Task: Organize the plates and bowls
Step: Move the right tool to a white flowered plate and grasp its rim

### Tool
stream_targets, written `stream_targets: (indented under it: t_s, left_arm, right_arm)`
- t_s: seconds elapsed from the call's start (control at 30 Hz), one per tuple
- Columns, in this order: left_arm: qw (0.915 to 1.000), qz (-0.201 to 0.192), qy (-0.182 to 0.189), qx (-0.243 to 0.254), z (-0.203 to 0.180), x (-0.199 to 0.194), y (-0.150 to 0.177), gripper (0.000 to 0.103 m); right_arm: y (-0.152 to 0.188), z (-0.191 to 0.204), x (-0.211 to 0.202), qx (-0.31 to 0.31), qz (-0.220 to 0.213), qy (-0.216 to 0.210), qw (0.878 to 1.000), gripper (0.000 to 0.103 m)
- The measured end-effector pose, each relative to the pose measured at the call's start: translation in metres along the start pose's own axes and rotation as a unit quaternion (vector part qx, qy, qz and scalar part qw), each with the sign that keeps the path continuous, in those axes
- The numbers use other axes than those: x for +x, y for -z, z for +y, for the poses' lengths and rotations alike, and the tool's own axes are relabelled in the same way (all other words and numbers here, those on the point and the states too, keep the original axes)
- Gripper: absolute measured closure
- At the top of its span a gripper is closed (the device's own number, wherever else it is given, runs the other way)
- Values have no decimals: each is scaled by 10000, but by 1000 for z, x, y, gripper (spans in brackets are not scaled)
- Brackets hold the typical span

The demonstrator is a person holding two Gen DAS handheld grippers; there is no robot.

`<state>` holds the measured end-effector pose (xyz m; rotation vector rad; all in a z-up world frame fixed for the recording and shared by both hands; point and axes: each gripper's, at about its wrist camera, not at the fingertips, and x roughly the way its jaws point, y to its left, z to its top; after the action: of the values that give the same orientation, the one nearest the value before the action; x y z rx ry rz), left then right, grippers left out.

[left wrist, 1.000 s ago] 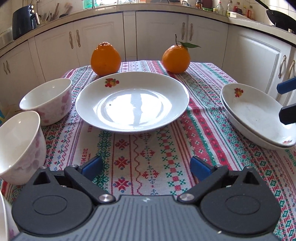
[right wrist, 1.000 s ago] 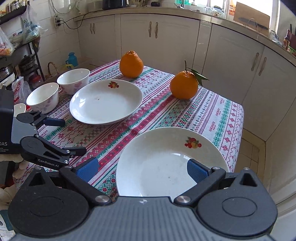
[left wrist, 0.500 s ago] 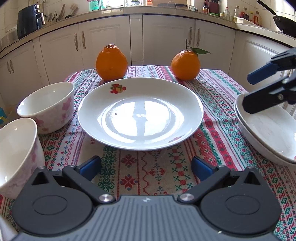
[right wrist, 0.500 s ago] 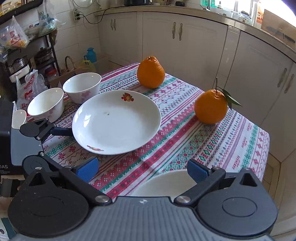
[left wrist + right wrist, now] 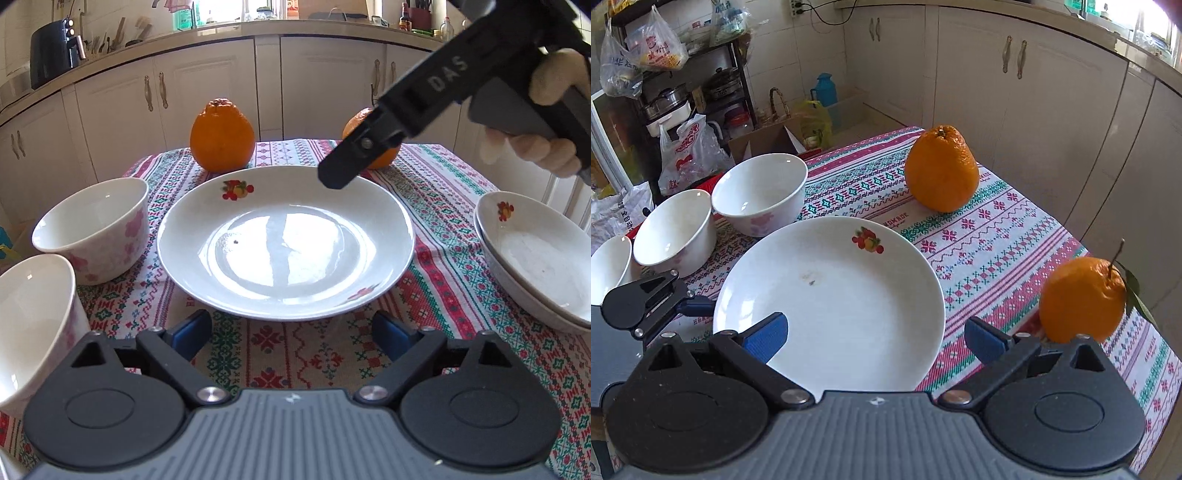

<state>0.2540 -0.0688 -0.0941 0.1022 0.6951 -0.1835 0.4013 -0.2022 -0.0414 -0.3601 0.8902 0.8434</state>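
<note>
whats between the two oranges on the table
Only bare patterned tablecloth lies between the knobbed orange and the leafy-stemmed orange. The right wrist view shows it; in the left wrist view the right gripper covers part of that gap.

Three plates are on the table: one lone plate in the middle, and a stack of two plates at its three o'clock. There are three white bowls with pink flowers, lined up round nine o'clock: the far bowl, the middle bowl and the near bowl. Two oranges sit behind the plate: one orange at eleven o'clock, the leafy orange at one o'clock.
</note>
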Motion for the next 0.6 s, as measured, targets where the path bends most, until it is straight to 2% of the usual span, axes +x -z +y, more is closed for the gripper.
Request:
stream_targets:
  t_s: [0.1,0.3,0.6]
  left_arm:
    - [10000,-2,13,-32,1,1,-1,12]
    - [10000,-15,23,-55,4,3,-3,13]
    - [10000,-35,43,-75,7,3,-5,17]
  right_arm:
    - [-12,-12,19,-19,82,-93,9999,2]
    - [-30,-33,54,58,212,-437,9988,20]
    - [-30,-44,75,174,349,-967,9945,31]
